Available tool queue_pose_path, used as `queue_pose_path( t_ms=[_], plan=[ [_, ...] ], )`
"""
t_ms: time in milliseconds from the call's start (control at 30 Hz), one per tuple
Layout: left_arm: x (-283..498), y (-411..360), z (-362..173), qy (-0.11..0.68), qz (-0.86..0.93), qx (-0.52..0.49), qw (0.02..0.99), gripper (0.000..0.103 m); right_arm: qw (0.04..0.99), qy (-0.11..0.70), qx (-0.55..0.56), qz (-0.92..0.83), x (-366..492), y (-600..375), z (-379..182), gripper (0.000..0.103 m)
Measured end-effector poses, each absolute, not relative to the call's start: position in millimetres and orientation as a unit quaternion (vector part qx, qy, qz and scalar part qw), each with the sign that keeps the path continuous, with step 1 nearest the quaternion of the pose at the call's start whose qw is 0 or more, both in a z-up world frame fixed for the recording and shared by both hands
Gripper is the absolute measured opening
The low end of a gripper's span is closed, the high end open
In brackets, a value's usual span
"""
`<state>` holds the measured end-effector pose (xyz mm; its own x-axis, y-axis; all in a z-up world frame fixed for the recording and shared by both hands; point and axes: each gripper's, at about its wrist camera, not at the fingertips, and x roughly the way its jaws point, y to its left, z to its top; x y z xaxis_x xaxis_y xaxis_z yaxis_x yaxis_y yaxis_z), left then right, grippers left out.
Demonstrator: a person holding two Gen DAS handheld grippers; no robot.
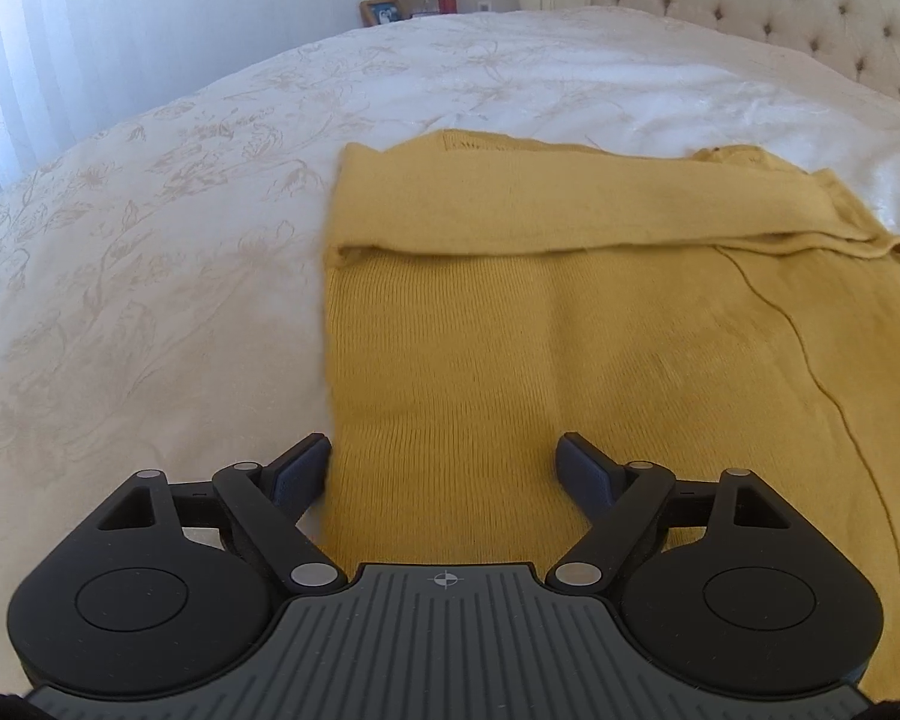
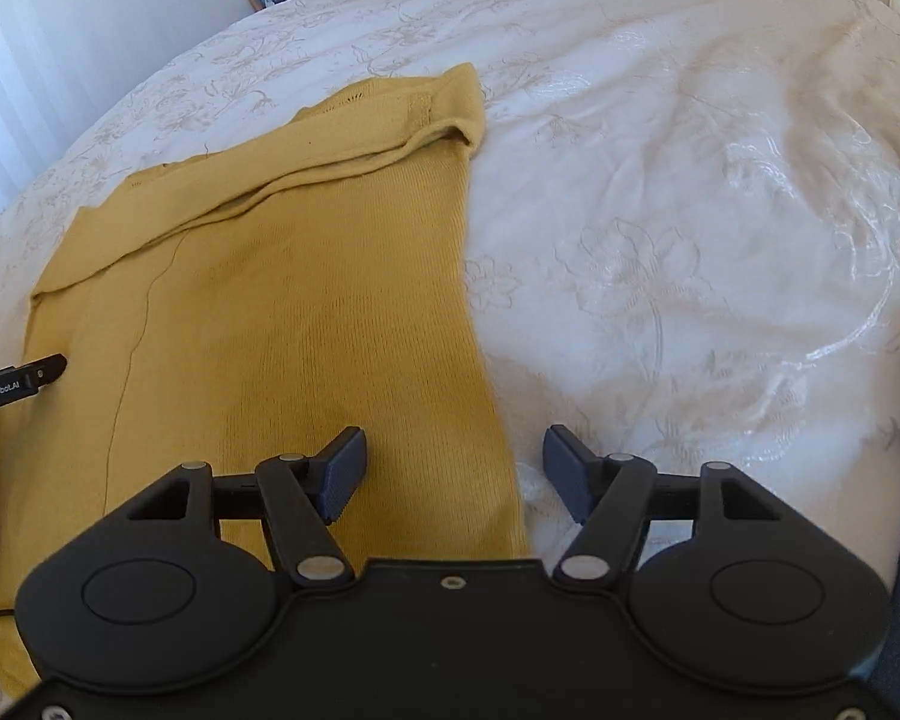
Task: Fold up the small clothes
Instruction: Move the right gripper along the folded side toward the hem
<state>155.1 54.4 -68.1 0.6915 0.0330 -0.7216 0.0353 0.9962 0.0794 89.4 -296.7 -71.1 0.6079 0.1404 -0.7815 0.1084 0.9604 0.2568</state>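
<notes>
Yellow knit garment (image 1: 570, 324) lies partly folded on the bed (image 1: 180, 240). Left gripper (image 1: 444, 471) and right gripper (image 2: 455, 471) gape empty over its near corners. Risk: a single-layer pinch skews the fold.

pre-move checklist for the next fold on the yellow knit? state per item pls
1. Left tongs open, nothing between: ok.
2. Right tongs open, nothing between: ok.
3. Yellow sweater flat on bedspread: ok.
4. Far part already folded over as a band: ok.
5. Right tongs straddle the sweater's right edge: ok.
6. Near hem position: cannot tell, hidden by the grippers.
</notes>
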Motion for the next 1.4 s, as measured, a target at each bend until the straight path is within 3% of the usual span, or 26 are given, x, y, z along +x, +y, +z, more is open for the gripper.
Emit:
queue_pose_path(
  t_ms=[533, 700, 900, 1067, 1400],
  plan=[
    [41.0, 88.0, -59.8, 0.465, -0.001, -0.001, 0.885, 0.085, 0.838, 0.517, 0.160, 0.066, 38.3, -292.4, -75.1, 0.088],
    [15.2, 81.1, -61.7, 0.467, -0.005, 0.016, 0.884, 0.086, 0.820, 0.542, 0.169, 0.072, 27.8, -294.1, -78.1, 0.091],
    [4.6, 80.5, -64.3, 0.455, -0.008, 0.012, 0.890, 0.088, 0.810, 0.552, 0.183, 0.078, 22.2, -293.3, -81.7, 0.102],
    [7.8, 81.5, -68.1, 0.459, -0.016, 0.000, 0.888, 0.096, 0.803, 0.574, 0.129, 0.094, 29.6, -279.9, -81.9, 0.103],
    [4.4, 81.2, -71.5, 0.452, -0.017, -0.008, 0.892, 0.099, 0.804, 0.579, 0.096, 0.099, 31.2, -269.7, -84.0, 0.103]
  ],
)
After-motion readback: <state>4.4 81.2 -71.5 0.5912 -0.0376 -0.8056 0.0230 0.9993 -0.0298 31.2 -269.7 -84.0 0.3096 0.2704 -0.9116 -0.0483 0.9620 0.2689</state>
